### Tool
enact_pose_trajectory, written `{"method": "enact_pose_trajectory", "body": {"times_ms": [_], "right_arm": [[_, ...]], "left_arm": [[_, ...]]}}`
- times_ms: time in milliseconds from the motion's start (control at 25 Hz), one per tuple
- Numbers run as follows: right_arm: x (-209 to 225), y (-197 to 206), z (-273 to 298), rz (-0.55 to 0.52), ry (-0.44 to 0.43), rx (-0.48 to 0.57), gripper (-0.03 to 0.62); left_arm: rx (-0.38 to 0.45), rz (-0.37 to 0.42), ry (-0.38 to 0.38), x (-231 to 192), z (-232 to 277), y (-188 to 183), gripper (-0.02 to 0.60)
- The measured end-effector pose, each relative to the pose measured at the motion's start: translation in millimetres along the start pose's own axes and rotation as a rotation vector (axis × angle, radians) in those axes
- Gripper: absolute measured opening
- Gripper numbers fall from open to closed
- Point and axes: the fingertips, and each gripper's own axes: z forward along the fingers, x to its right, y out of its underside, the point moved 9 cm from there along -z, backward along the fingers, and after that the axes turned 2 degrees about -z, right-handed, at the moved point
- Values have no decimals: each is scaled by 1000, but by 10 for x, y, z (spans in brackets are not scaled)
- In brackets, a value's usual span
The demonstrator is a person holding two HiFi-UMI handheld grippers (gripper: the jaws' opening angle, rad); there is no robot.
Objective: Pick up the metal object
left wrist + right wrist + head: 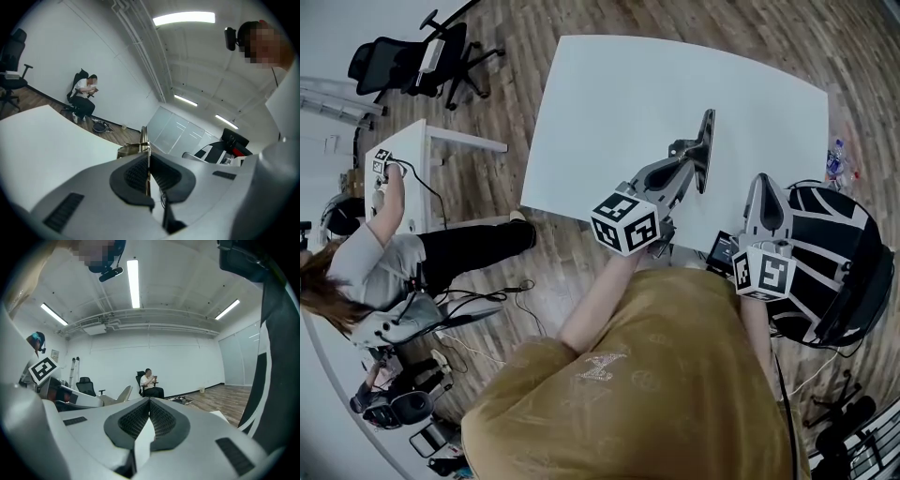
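Held edge-on above the white table (609,103), the metal object (706,141) is a long thin dark bar with a bracket at its side. My left gripper (686,167) is shut on its lower part. In the left gripper view the thin metal plate (148,165) sits clamped between the two black pads, and its brass-toned bracket end (133,148) sticks out past them. My right gripper (767,187) hovers at the table's near right edge, jaws pointing away. Its pads (140,418) meet at the tip with nothing between them, so it is shut.
A black and white chair (834,262) stands close on the right. A small screen device (723,249) lies at the table's near edge. To the left a seated person (403,253) works at a small white desk (408,150), with a black office chair (417,61) beyond and cables on the floor.
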Motion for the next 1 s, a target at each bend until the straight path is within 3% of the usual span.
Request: {"method": "enact_pose_trajectory", "body": {"times_ms": [280, 760, 1000], "right_arm": [[-9, -70, -26, -25, 10, 19, 8], [21, -126, -55, -39, 19, 41, 8], [7, -148, -44, -54, 19, 36, 8]], "left_arm": [[54, 168, -18, 215, -61, -180, 6], [96, 266, -65, 342, -97, -258, 6], [104, 275, -74, 341, -118, -283, 6]]}}
